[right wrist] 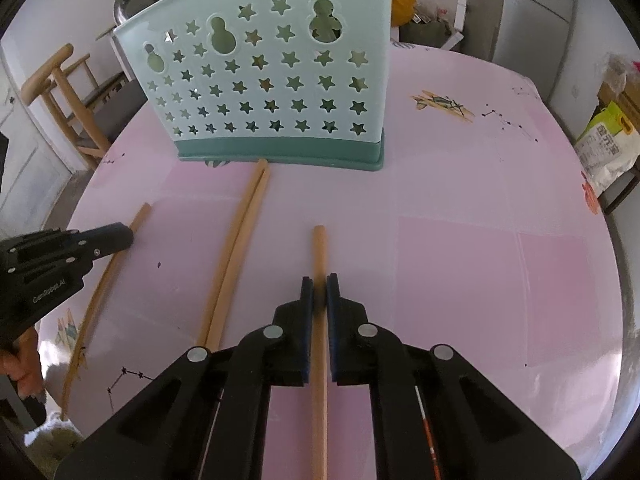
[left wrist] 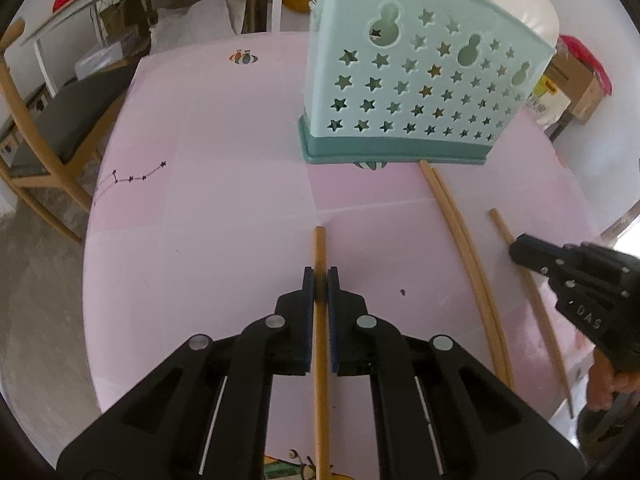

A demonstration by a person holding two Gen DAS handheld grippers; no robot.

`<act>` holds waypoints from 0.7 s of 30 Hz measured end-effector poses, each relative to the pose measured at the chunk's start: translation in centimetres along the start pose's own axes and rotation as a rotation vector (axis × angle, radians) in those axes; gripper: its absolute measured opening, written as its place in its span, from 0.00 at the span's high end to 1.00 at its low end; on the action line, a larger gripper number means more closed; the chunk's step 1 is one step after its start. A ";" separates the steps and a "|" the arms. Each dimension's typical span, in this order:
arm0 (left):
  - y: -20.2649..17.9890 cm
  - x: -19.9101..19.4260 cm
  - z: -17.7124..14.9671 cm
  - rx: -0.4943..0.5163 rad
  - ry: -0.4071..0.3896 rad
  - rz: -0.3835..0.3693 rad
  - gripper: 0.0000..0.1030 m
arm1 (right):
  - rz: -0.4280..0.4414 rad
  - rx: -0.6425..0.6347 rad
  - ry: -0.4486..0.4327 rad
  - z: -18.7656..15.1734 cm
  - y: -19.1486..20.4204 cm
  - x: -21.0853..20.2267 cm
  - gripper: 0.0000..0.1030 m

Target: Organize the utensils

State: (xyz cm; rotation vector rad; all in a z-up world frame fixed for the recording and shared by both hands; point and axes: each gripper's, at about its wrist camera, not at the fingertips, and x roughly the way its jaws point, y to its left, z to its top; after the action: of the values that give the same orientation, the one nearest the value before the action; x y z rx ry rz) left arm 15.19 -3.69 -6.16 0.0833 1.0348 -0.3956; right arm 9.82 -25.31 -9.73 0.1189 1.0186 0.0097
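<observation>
A mint-green utensil holder [left wrist: 420, 80] [right wrist: 272, 80] with star-shaped holes stands upright on the pink table [left wrist: 224, 200] [right wrist: 480, 208]. My left gripper [left wrist: 320, 274] is shut on a wooden chopstick [left wrist: 320, 248] whose tip points toward the holder. My right gripper [right wrist: 319, 282] is likewise shut on another chopstick [right wrist: 319, 248]. Each gripper shows in the other's view: the right gripper [left wrist: 518, 246] at the right edge, the left gripper [right wrist: 124, 236] at the left edge. A pair of chopsticks [left wrist: 468, 256] [right wrist: 240, 240] lies between them, its far ends at the holder's base.
Wooden chairs [left wrist: 36, 152] [right wrist: 60, 92] stand beyond the table's far edge. A steel bowl [right wrist: 134, 0] sits behind the holder. Bags and a box [left wrist: 568, 84] [right wrist: 604, 148] stand off the table. A hand [left wrist: 604, 384] grips the right tool's handle.
</observation>
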 end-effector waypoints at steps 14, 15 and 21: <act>2.0 -11.7 3.3 -0.084 -0.303 -0.218 0.95 | 0.131 0.113 -0.211 1.5 -1.2 -7.8 0.93; 2.1 -12.7 3.7 -0.088 -0.336 -0.239 0.95 | 0.133 0.117 -0.221 1.6 -1.3 -8.2 0.93; 1.7 -16.9 6.6 -0.076 -0.474 -0.309 0.96 | 0.146 0.134 -0.266 2.1 -1.8 -9.6 0.93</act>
State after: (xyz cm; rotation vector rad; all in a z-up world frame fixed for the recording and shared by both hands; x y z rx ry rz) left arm 13.69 0.99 11.37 -0.2324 0.5904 -0.6211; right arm 6.46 -27.92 -0.63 0.3087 0.7431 0.0574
